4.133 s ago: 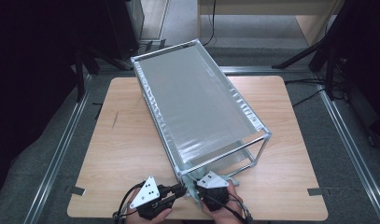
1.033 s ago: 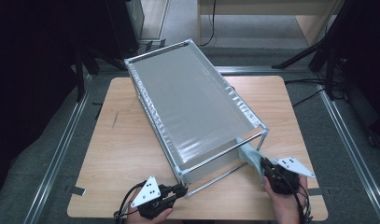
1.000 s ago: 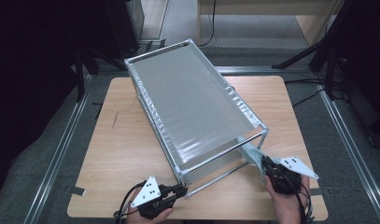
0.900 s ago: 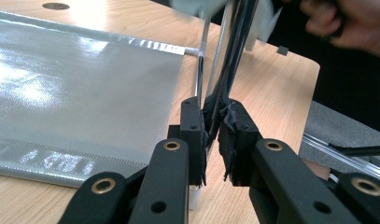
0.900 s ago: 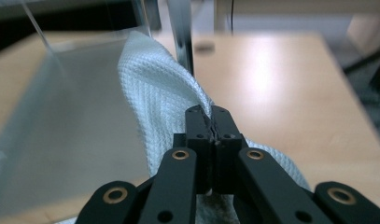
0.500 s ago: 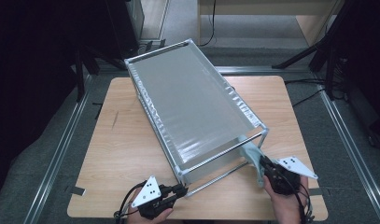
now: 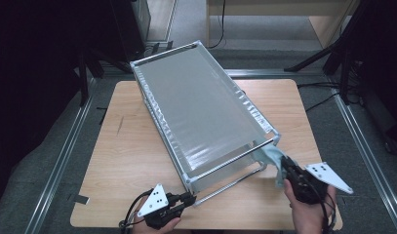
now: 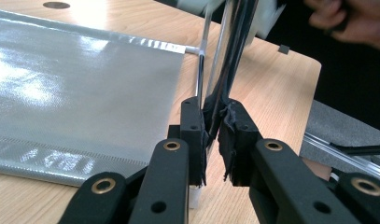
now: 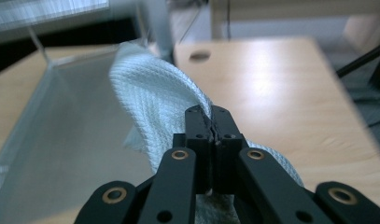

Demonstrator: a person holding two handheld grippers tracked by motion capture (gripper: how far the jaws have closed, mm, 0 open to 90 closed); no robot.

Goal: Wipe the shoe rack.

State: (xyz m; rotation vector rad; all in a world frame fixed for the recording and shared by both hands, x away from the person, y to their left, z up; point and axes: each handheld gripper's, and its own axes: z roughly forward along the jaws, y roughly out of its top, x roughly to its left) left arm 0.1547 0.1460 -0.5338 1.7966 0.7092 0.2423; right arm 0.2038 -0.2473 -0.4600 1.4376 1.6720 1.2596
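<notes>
Cloth (image 7: 279, 163), pale blue with a waffle weave, hangs at the near right corner of the metal rack (image 7: 206, 109), about five o'clock from the table's (image 7: 128, 146) middle, draped off the rack's front rod and running down to my right gripper (image 7: 286, 171). In the right gripper view the jaws are pressed together on a fold of the cloth (image 9: 155, 107), pinching it at the top edge, with the rest bunching below the pads.

My left gripper (image 7: 187, 199) sits at about seven o'clock, at the rack's near left corner. Its jaws are clamped on the thin upright rod (image 8: 200, 79) of the frame there, with frayed pad edges meeting around it.

I judge the cloth soft, light and limp: it will sag and trail wherever it is unsupported, and may snag on the rod ends or the corner fitting as it comes away. The weave gives decent friction, so a pinch on a doubled fold like this one should hold. The rack looks stiff but light, with a silvery fabric shelf (image 8: 80, 93) stretched across it, so it could skid on the wood; holding it by the corner post seems sensible while the cloth is drawn clear.
</notes>
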